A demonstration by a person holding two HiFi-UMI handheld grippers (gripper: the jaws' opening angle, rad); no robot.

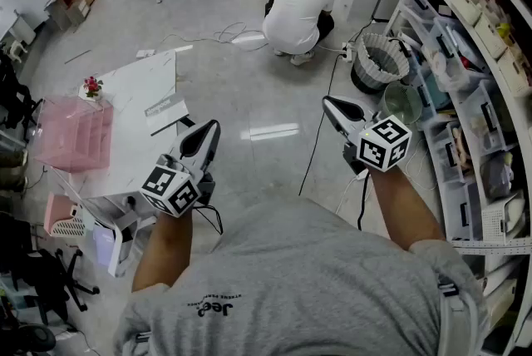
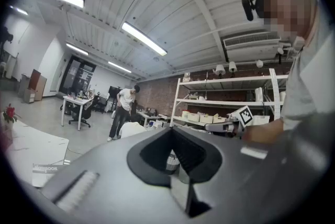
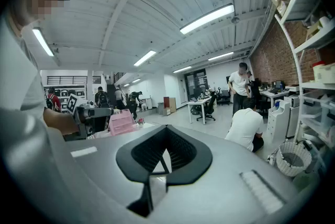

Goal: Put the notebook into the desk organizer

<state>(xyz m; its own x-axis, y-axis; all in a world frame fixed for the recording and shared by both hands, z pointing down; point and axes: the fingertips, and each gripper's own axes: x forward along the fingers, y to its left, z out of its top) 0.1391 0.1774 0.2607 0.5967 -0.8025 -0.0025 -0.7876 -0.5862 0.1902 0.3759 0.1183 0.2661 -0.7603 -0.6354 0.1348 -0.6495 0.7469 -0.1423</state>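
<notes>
I stand well back from the table (image 1: pixel 137 138) at middle left, so a long reach could knock the pink organizer (image 1: pixel 71 134) at its left edge or push the notebook (image 1: pixel 166 113) off its right edge. My left gripper (image 1: pixel 208 132) and right gripper (image 1: pixel 332 106) are both closed and empty, and neither can grip until opened. The tabletop is white and smooth. The floor is grey, with a black cable (image 1: pixel 318 126) underfoot.

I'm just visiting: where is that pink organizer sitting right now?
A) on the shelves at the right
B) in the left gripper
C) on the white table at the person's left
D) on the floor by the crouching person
C: the pink organizer stands on the white table at the person's left, next to a small flower.
</notes>
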